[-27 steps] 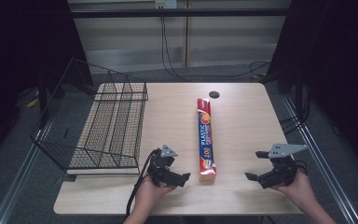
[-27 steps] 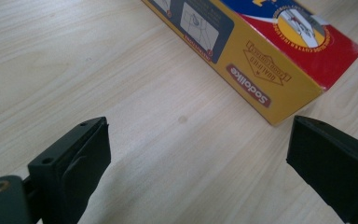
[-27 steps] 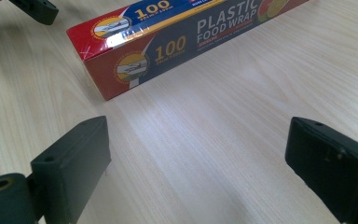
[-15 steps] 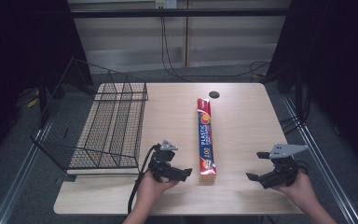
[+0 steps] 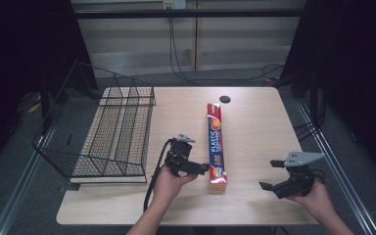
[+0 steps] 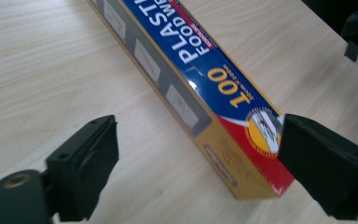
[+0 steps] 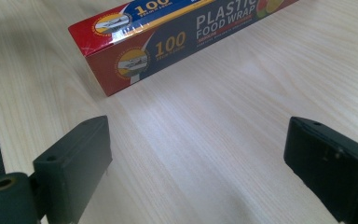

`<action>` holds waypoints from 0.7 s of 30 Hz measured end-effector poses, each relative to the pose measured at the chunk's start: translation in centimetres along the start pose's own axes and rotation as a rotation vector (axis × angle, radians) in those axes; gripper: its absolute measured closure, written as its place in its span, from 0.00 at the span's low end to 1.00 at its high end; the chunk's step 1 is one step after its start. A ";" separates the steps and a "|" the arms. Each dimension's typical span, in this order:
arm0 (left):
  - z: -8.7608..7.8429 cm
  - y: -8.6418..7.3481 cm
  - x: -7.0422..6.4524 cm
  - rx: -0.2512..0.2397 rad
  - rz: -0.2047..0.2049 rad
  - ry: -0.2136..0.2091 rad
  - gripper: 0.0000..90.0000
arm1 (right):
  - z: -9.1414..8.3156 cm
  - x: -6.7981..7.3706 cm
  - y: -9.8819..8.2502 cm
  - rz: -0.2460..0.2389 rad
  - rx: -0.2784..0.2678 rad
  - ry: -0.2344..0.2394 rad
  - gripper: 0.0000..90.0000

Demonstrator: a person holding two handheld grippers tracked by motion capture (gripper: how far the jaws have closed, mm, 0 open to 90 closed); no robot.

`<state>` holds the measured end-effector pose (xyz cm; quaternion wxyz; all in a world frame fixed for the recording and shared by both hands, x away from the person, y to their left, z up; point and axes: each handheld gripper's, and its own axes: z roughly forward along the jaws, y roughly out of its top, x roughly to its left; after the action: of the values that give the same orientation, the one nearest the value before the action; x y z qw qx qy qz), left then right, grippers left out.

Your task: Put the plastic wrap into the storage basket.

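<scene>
High view: box of plastic wrap point(image 5: 217, 146) flat mid-desk point(image 5: 259, 117), ungripped. Left tool point(image 5: 201, 169) wide open at its near end; right tool point(image 5: 269, 175) open, empty, apart. Goal probably the wire basket point(image 5: 110, 132); nothing moved.

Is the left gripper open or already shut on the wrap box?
Open: the left gripper has its jaws spread either side of the plastic wrap box, not clamping it.
</scene>
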<state>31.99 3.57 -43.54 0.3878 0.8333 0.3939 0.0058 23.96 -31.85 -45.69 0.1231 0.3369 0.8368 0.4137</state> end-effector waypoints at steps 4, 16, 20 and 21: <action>1.1 1.4 0.2 0.001 -0.027 0.025 0.17 | -0.1 -0.1 0.0 0.002 -0.008 0.008 0.08; 3.6 4.9 0.3 0.057 -0.052 0.065 0.16 | -0.1 -0.3 0.0 0.014 -0.020 0.013 0.08; 4.4 5.9 0.4 0.066 -0.063 0.074 0.16 | -0.1 -0.3 0.1 0.009 -0.022 0.014 0.08; 4.6 6.1 0.4 0.061 -0.070 0.079 0.16 | -0.1 -0.3 0.1 0.008 -0.023 0.012 0.08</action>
<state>37.64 -1.50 -42.92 0.3463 0.8296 0.4379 0.0132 24.15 -32.03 -45.58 0.1203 0.3366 0.8313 0.4257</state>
